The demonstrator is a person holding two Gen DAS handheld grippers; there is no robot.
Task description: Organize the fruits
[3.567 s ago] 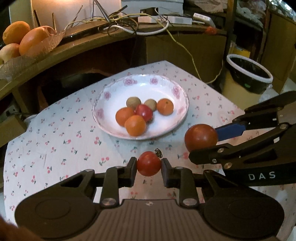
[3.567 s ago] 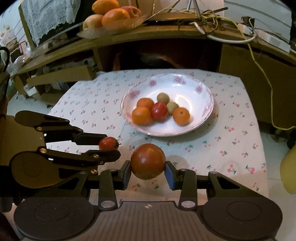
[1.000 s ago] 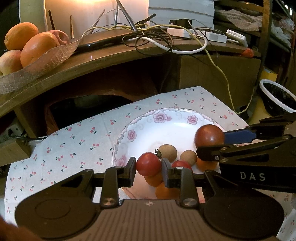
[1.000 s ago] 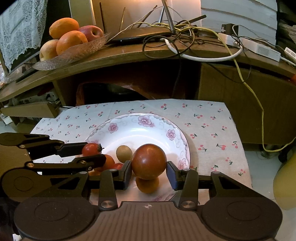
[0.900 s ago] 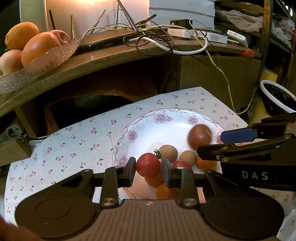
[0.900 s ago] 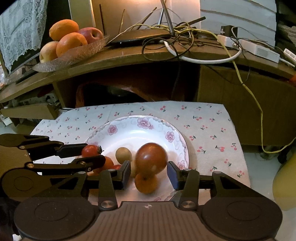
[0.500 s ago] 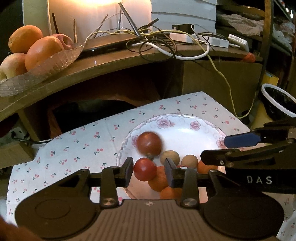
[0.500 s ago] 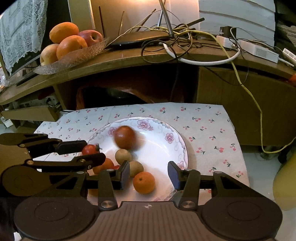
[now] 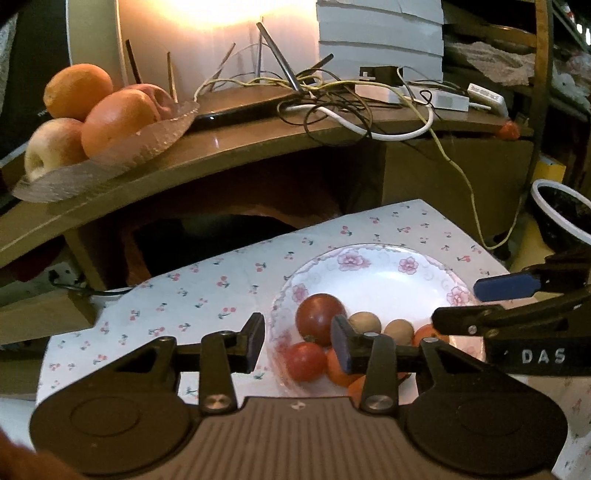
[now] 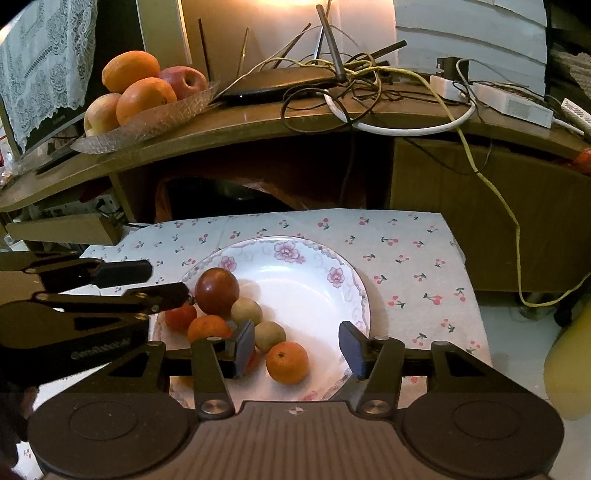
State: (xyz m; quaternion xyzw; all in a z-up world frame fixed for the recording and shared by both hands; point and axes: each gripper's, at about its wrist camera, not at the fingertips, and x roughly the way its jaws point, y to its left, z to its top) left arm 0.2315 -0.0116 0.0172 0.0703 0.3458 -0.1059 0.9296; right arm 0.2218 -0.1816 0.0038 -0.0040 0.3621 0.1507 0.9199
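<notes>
Small tomato dropped into plate, below parted left hand-held gripper

Both the left gripper and right gripper now gape empty, their small tomato and big tomato lying released in the plate.

A warm lamp glow washes the pale wall behind a curved brown wooden shelf. On it a glass dish holds oranges and apples, beside a black router and a tangle of cables, with a white power strip to the right. A yellow cord trails down the cabinet front. Lace cloth hangs at far left. Below, the tabletop wears a white cherry-print cloth. A white-rimmed bin stands off to the right.
</notes>
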